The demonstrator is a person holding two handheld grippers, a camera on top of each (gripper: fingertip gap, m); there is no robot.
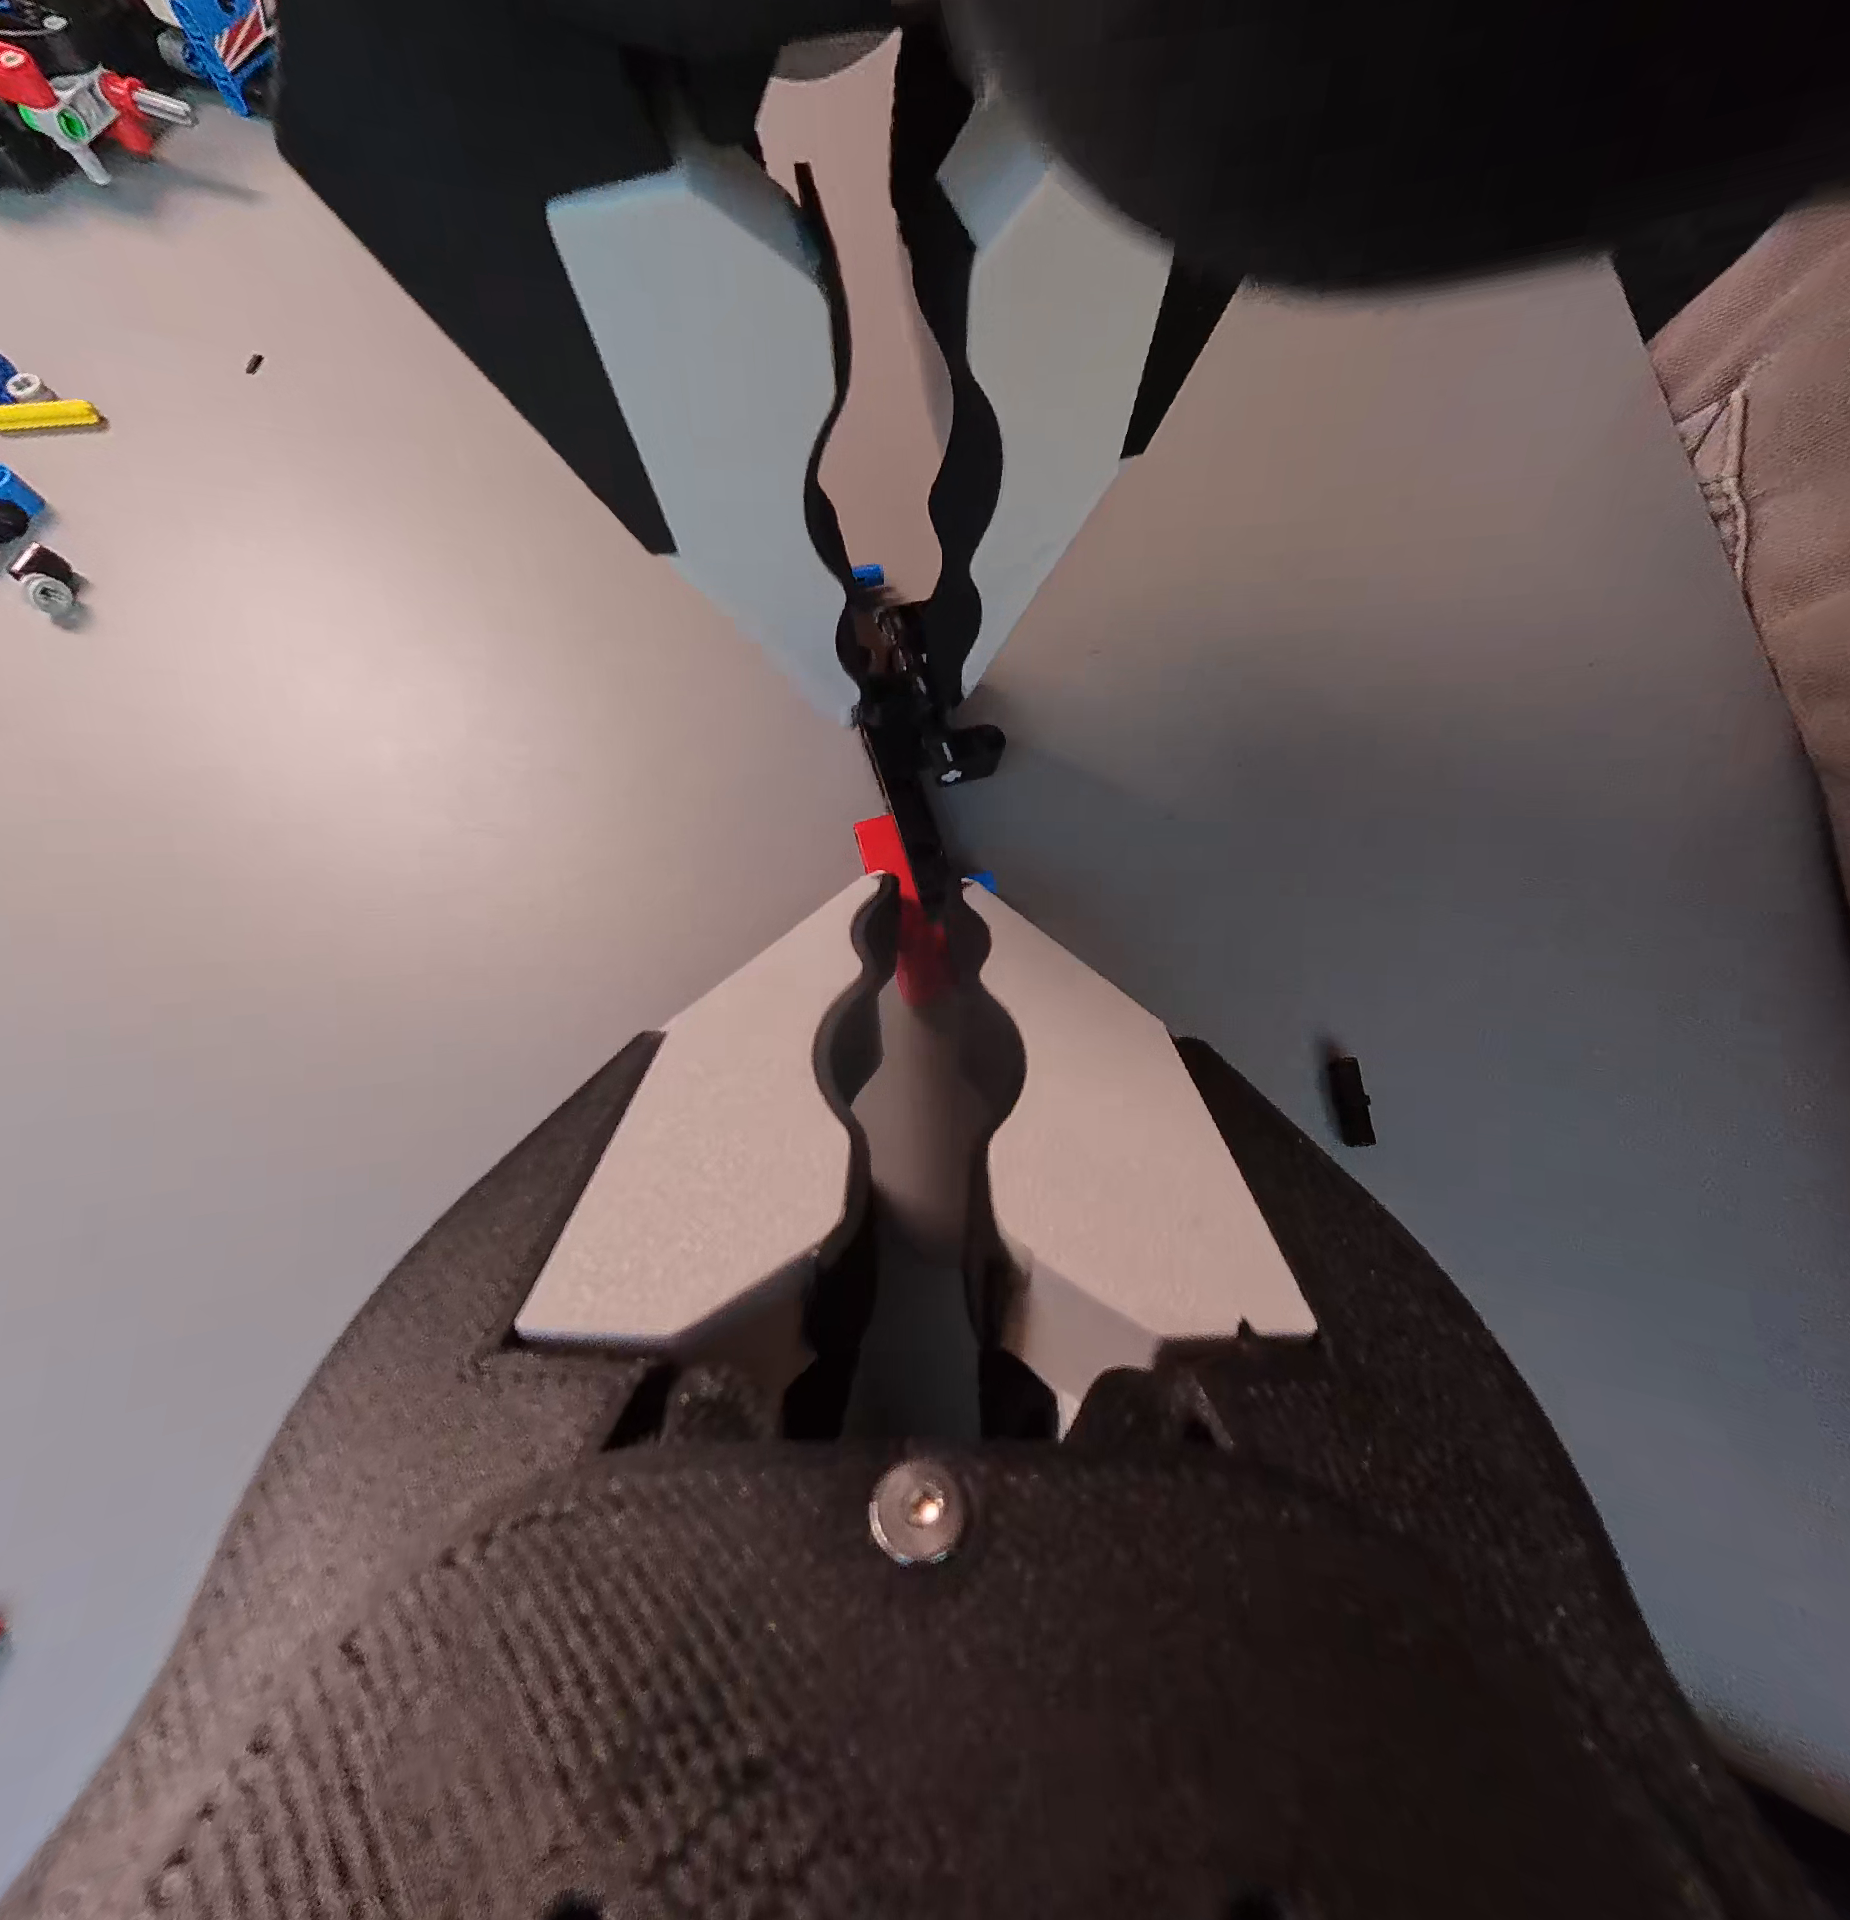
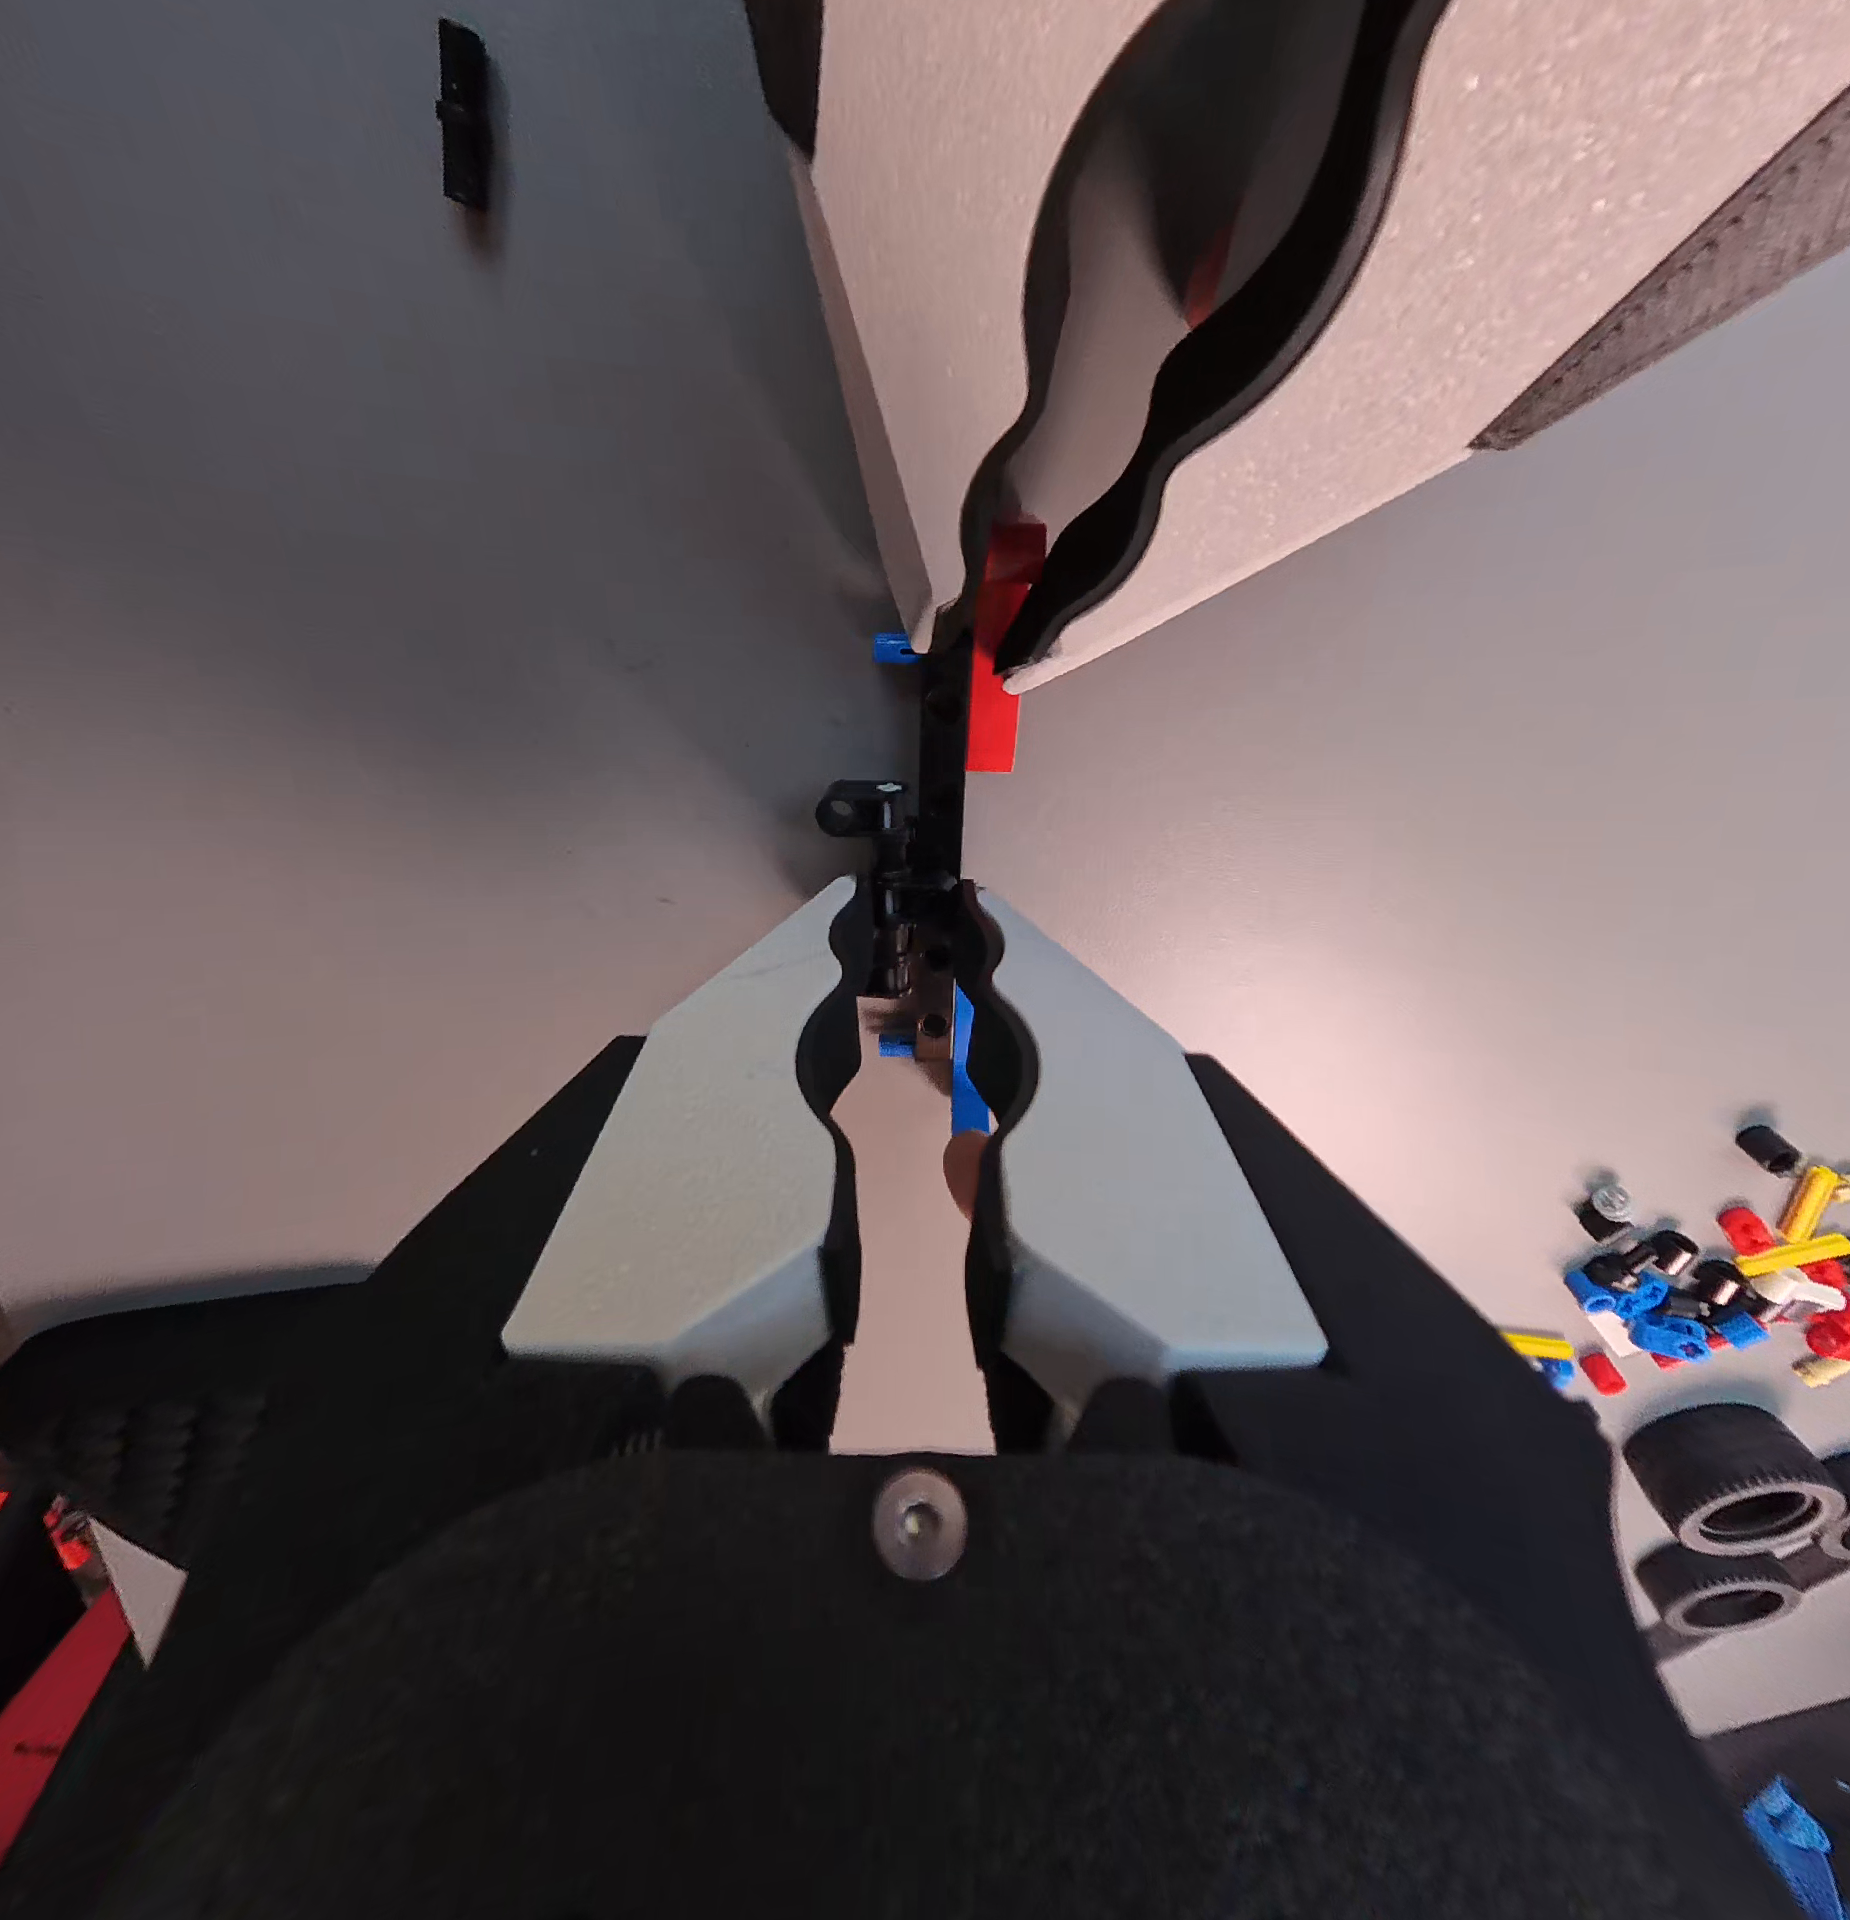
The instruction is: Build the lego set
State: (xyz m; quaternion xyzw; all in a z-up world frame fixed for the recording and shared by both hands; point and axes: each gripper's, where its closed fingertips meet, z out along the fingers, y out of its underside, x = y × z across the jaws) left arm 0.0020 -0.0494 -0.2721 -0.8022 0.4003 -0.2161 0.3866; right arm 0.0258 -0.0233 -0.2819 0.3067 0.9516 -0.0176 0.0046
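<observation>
While both views centre on the same small assembly [image 1: 916, 790], we log different surroundings in each. From the left wrist view we record loose pieces [image 1: 27, 488] at the left edge of the grey bench [image 1: 381, 779], a partly built model [image 1: 90, 94] in the far left corner, a single black piece [image 1: 1350, 1101] lying alone to the right, and grey fabric [image 1: 1783, 623] past the bench's right edge. From the right wrist view we record a heap of small pieces [image 2: 1721, 1299] in blue, red, yellow, black and white at the right, black tyres [image 2: 1752, 1507] just below that heap, a blue part [image 2: 1794, 1849] at the bottom right corner, and a red and black item [image 2: 38, 1662] at the lower left whose kind we cannot tell. No tray or box holding parts shows clearly; the pieces lie straight on the bench.

Left tool [image 1: 926, 914]: nearly closed, clamped on the red plate [image 1: 905, 914] at one end of the assembly. Right tool [image 2: 916, 914]: nearly closed, clamped on the black end of the assembly, with a blue strip [image 2: 968, 1070] lying between its fingers. We note the two tools facing tip to tip, the black bar [image 2: 942, 748] spanning the gap between them. A short black connector [image 2: 853, 810] sticks out sideways from the bar, and a blue pin [image 2: 890, 647] shows near the red plate. The assembly is held above the bench.
</observation>
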